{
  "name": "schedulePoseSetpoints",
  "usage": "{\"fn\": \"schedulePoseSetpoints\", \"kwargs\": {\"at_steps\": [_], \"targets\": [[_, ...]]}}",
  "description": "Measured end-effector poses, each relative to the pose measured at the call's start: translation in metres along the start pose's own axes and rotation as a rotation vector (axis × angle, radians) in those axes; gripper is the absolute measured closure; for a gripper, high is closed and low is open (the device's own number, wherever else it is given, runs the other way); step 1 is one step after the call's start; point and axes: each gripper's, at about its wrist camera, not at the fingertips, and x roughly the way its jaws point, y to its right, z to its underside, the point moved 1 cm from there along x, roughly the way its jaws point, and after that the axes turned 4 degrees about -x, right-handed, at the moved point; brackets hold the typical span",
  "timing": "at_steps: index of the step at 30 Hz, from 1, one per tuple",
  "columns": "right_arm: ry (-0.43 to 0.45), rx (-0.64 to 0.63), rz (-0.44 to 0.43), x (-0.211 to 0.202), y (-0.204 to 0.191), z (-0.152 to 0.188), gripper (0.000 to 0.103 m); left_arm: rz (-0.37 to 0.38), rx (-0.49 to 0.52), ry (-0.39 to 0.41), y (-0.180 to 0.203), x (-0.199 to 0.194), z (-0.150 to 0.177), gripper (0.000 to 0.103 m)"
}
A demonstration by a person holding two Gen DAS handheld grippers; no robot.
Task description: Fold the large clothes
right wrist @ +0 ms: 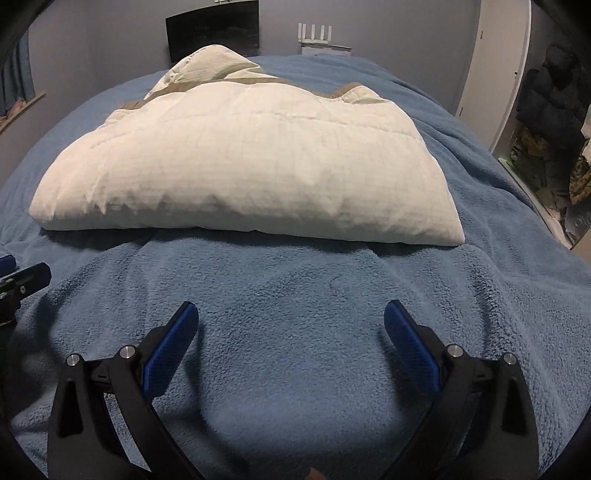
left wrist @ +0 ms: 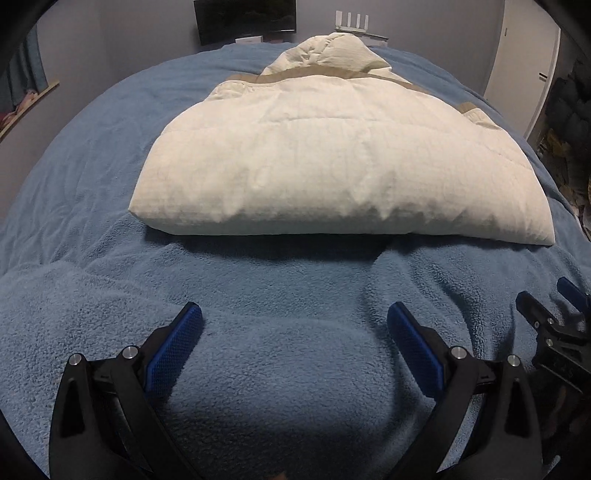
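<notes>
jacket (left wrist: 332,155), cream and puffy, lies folded on the blue blanket (left wrist: 258,295) ahead of both tools, hood at the far end. left gripper (left wrist: 294,314) and right gripper (right wrist: 291,312) hover spread wide, holding nothing, short of its near edge. to fold again, i'd pinch the two near corners together, lift evenly and lay them toward the hood.

Blue fleece blanket (left wrist: 92,221) on bed; dark monitor (left wrist: 245,18), white router (left wrist: 352,22) behind.

A cream quilted jacket (left wrist: 332,155) with tan trim lies on a blue fleece blanket (left wrist: 258,295).
</notes>
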Motion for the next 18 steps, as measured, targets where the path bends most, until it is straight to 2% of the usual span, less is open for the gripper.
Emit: {"fn": "schedulePoseSetpoints", "kwargs": {"at_steps": [18], "targets": [[-0.006, -0.018, 0.013, 0.0021, -0.0036, -0.0005, 0.008, 0.0, 0.008, -0.006, 0.0023, 0.0017, -0.0002, 0.007]]}}
